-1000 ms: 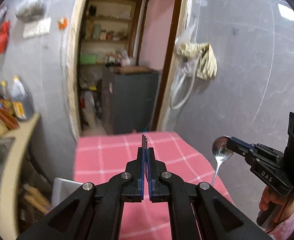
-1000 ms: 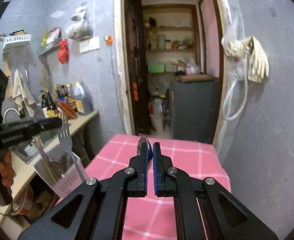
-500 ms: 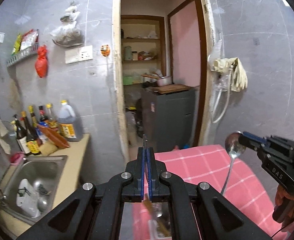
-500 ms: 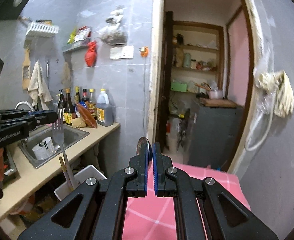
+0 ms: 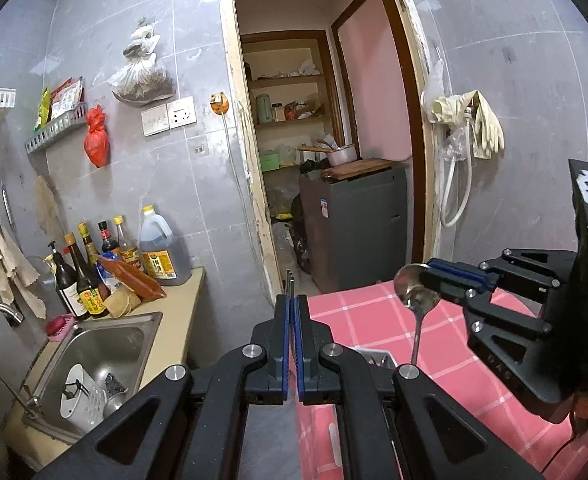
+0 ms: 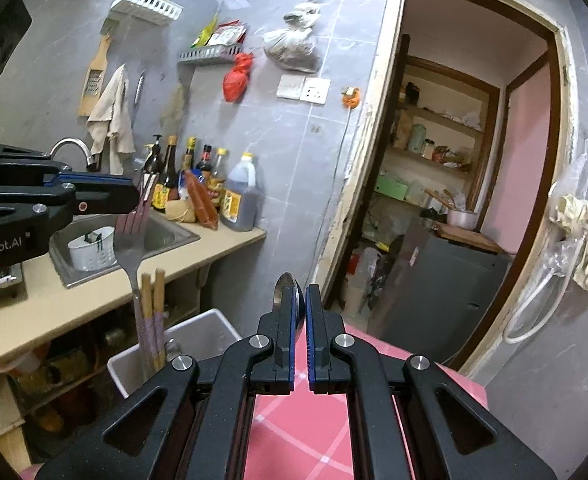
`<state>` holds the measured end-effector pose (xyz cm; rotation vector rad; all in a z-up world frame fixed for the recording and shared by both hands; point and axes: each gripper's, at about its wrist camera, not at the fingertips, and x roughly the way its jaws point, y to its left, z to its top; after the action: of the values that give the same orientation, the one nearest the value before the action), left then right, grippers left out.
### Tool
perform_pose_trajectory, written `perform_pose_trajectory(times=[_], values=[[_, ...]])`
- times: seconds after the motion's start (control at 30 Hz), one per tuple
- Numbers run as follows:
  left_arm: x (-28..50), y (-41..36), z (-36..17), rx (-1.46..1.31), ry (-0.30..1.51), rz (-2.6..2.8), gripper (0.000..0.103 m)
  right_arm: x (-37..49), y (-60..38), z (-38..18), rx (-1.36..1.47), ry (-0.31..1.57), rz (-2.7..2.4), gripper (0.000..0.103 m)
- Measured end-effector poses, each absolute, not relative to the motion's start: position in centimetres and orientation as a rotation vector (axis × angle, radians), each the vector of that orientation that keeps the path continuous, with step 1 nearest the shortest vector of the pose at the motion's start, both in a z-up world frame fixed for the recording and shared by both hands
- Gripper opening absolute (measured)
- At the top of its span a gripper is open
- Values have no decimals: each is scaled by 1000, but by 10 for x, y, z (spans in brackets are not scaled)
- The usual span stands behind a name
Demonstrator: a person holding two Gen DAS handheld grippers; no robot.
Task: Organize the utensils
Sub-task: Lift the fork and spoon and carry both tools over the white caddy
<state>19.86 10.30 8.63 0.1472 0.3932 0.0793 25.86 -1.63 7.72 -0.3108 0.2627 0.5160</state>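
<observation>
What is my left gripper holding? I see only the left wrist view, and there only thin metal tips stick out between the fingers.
Observer: A fork. The right wrist view shows the left gripper shut on its tines, with the handle hanging straight down.
Operator: What is under the handle? My own fingers hide that area.
Observer: A white container with chopsticks standing in it. The lower part of the fork's handle shows just beside the chopsticks. I cannot tell if it is already inside the rim.
</observation>
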Motion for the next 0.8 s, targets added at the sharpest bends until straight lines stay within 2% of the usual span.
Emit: perform_pose_trajectory(times=[0.4,0.8], values=[[196,96,57,102,475,22,3,255,-26,56,-270,335,570,5],[203,117,33,-138,579,-101,6,258,-42,39,-162,433,622,9]])
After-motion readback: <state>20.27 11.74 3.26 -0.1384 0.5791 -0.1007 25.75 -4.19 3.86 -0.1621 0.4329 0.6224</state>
